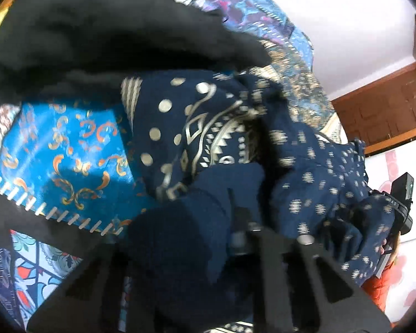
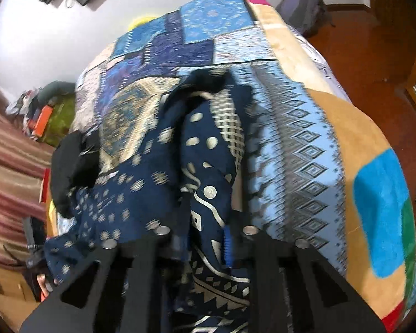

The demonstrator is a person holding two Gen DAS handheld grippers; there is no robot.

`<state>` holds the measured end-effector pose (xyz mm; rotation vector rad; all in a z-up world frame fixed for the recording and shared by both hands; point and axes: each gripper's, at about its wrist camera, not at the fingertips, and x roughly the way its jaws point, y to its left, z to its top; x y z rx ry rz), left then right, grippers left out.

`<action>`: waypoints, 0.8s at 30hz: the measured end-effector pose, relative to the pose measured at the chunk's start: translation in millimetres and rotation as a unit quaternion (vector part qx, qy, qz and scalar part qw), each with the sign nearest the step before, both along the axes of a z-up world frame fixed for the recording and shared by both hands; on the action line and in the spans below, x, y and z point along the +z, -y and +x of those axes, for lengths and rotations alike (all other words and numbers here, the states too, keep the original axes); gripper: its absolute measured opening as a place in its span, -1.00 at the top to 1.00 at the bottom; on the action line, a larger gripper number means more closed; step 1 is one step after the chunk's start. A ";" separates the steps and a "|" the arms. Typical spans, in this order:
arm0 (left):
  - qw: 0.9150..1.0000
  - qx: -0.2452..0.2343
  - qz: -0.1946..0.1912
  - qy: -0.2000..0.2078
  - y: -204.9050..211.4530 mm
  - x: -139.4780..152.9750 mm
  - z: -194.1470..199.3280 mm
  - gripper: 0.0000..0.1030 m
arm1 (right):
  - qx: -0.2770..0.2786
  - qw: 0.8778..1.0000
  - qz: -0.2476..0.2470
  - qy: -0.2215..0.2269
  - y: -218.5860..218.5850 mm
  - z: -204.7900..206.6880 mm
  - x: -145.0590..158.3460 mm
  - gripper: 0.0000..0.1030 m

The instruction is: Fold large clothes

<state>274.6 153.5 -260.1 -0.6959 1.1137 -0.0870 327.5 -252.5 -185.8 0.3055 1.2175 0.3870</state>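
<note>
The garment (image 2: 158,183) is navy with pale dots, diamonds and curling lines. The bedspread (image 2: 291,144) is patchwork: light blue with grey diamonds, deep blue, tan, turquoise, green, pink. A black cloth (image 1: 97,36) is plain. The floor (image 2: 374,50) is reddish-brown.

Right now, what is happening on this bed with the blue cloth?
A person holds a tool in each hand and handles a large navy garment with silver-white print, bunched over a patchwork bedspread. The right tool has the printed cloth between its fingers. The left tool is wrapped in the same cloth. A black garment lies beside it. Nothing looks folded yet.
</note>
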 end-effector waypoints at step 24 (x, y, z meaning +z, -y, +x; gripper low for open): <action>0.964 -0.003 0.154 0.219 -43.2 209.5 26.0 0.80 | 0.036 0.981 0.036 0.189 -58.4 4.8 139.2 0.82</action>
